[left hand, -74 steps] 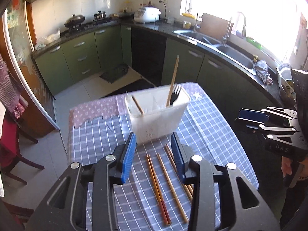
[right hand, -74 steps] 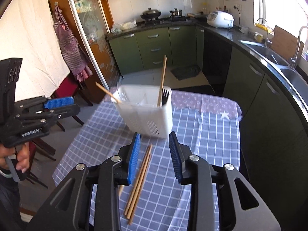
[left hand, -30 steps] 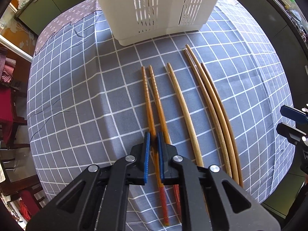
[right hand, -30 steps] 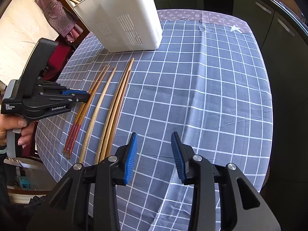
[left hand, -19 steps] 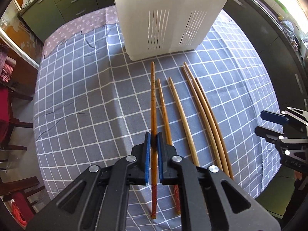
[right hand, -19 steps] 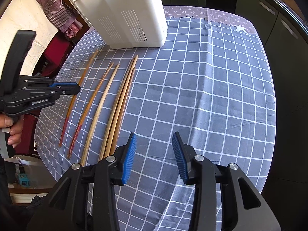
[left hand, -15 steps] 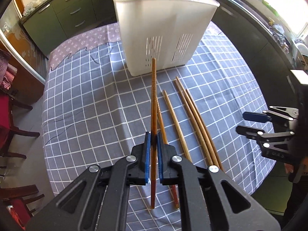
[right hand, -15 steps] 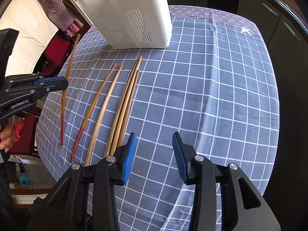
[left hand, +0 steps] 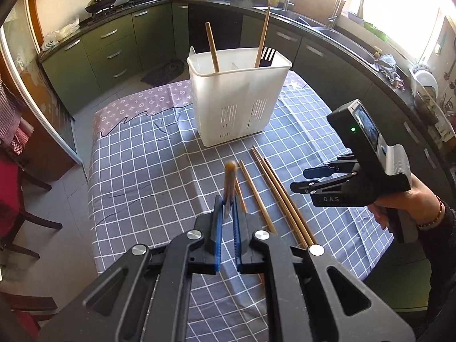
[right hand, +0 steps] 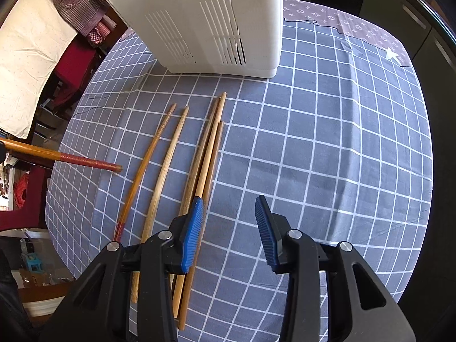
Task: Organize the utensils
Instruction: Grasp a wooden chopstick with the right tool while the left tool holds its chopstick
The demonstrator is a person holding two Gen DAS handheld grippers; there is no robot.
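My left gripper [left hand: 226,211] is shut on a red-tipped wooden chopstick [left hand: 228,183] and holds it above the table, pointing at the white utensil caddy [left hand: 238,99]. The same chopstick shows at the left of the right wrist view [right hand: 71,158]. The caddy holds two chopsticks and a black fork. Several chopsticks [left hand: 270,188] lie on the checked cloth in front of the caddy. My right gripper [right hand: 229,216] is open and empty, low over the near ends of the lying chopsticks [right hand: 205,165]; it also shows in the left wrist view [left hand: 307,181].
The table [right hand: 327,142] has a grey checked cloth. The caddy [right hand: 205,20] stands at its far side. Red chairs [left hand: 11,199] stand to the left. Green kitchen cabinets [left hand: 114,51] and a sink counter [left hand: 342,40] lie beyond.
My left gripper has lifted the red-tipped chopstick off the cloth and tilted up toward the caddy. My right gripper has moved lower and closer to the lying chopsticks.
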